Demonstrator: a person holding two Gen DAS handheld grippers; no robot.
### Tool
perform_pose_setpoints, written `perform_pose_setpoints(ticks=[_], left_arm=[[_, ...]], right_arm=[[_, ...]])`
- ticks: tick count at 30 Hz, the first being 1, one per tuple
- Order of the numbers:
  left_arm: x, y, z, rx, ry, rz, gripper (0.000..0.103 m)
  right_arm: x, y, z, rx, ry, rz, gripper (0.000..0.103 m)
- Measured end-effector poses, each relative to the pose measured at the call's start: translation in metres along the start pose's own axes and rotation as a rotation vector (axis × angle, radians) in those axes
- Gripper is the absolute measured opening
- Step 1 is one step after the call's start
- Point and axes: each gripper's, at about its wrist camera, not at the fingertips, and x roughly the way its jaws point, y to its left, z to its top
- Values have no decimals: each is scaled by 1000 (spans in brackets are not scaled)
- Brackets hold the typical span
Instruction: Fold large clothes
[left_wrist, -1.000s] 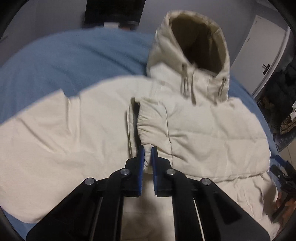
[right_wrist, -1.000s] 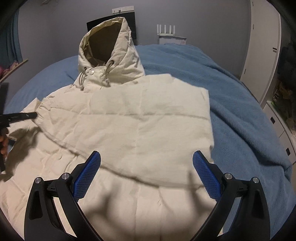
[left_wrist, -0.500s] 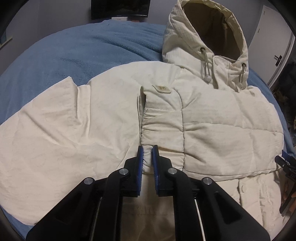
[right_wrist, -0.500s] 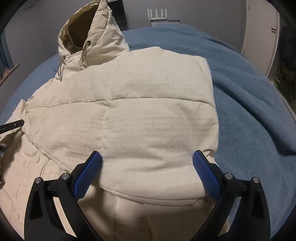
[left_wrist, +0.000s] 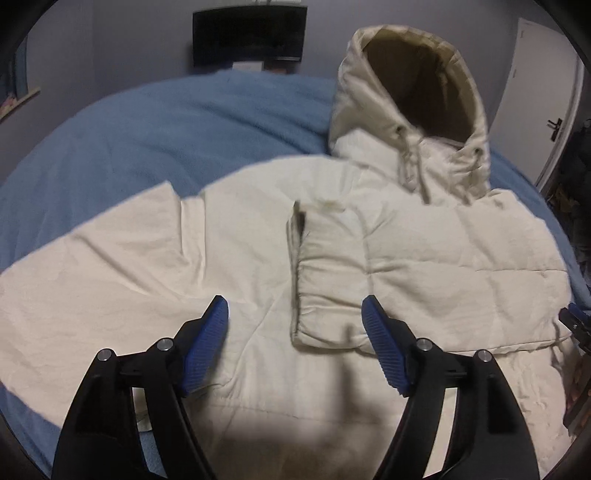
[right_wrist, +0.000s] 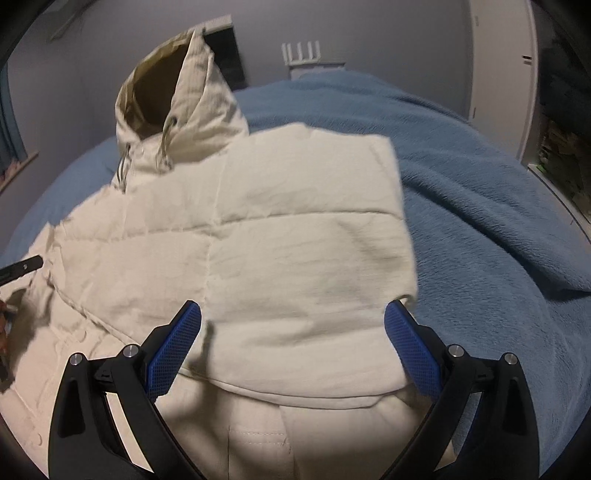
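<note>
A cream hooded puffer jacket (left_wrist: 147, 258) lies face up on the bed, with its hood (left_wrist: 354, 122) standing up at the far end. One sleeve (left_wrist: 424, 266) is folded across the chest, and its cuff (left_wrist: 328, 295) rests on the jacket front. My left gripper (left_wrist: 294, 301) hovers just short of that cuff; its jaws are opening and the pads touch nothing. In the right wrist view, my right gripper (right_wrist: 293, 304) stands wide open over the near edge of the folded sleeve (right_wrist: 295, 240), holding nothing. The tip of the left gripper (right_wrist: 22, 267) shows at the left edge.
A blue fleece blanket (right_wrist: 498, 221) covers the bed around the jacket. A black screen (left_wrist: 249, 37) stands against the far wall, with a white door (left_wrist: 535, 92) to its right. A white wardrobe (right_wrist: 498, 74) and cluttered shelves border the bed's right side.
The left gripper was shut on the sleeve cuff and has opened, leaving the cuff lying on the jacket front. The right gripper stayed open and sank closer to the folded sleeve.
</note>
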Motion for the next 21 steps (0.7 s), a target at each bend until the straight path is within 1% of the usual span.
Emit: perform_pose_setpoints(ticks=[1,3,5,6,8,16,19,20,21], left_arm=[[-4,-1,1,4,-8,3,75],[-16,-3,1,19,-28,21,85],[-24,-5,1,24,-47,24,87],[-30,-5,2,20,-57,22,91],[-43,-2,3,-5,-92,22,96],[-70,11,9,-49,-127,82,96],[-88,21,12,-55,-148,85,96],[-96,25,13,-42,-159,106,96],[-105,31,15,-23,-171,146,96]], right_arm=[[-4,0,0,3,-17,-12,96],[-11,-1,2,9,-43,-27,96],[-16,-3,3,18,-61,-39,96],[-20,-4,3,25,-67,-43,96],[-26,-5,4,44,-77,-38,96],[-58,4,4,72,-139,-66,96],[-66,13,4,62,-138,-46,96],[-68,17,5,51,-126,-27,96],[-68,21,7,39,-112,-14,96]])
